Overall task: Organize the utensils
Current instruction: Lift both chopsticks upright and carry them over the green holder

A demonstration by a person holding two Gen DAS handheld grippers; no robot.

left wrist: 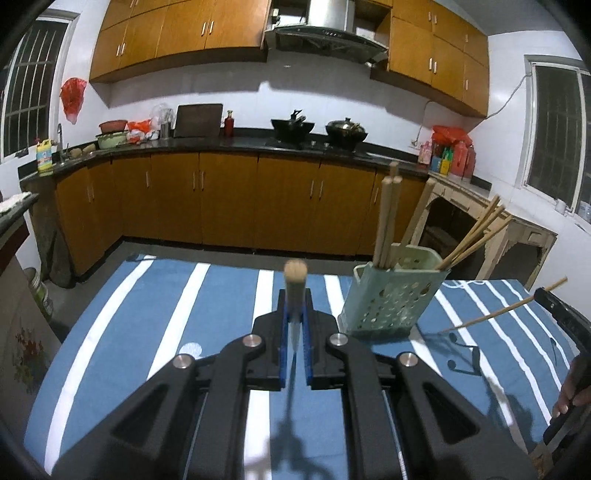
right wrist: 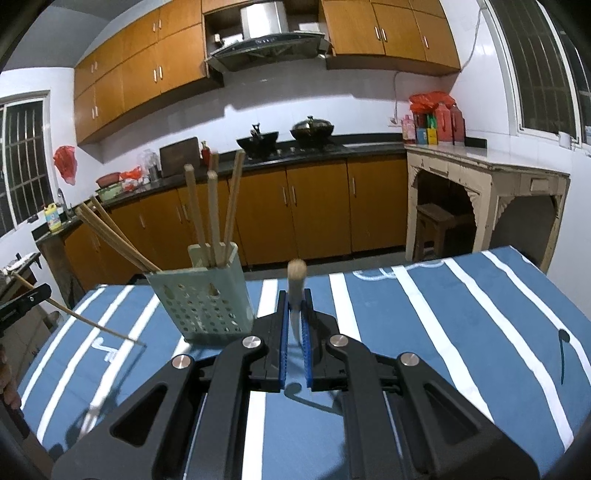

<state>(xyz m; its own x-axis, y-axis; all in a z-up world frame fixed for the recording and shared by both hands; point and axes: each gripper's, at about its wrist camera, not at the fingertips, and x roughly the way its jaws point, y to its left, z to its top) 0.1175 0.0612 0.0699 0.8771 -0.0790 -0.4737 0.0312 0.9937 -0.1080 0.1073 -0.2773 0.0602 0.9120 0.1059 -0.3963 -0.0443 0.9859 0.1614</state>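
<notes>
Two grippers, left and right, each pinch one chopstick, likely light, stiff and slippery, best gripped mid-shaft, beside the holder.

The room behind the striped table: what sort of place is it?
Most likely a home kitchen. Two woks sit under a range hood, wooden cabinets line the wall, and a green utensil holder holds chopsticks.
</notes>
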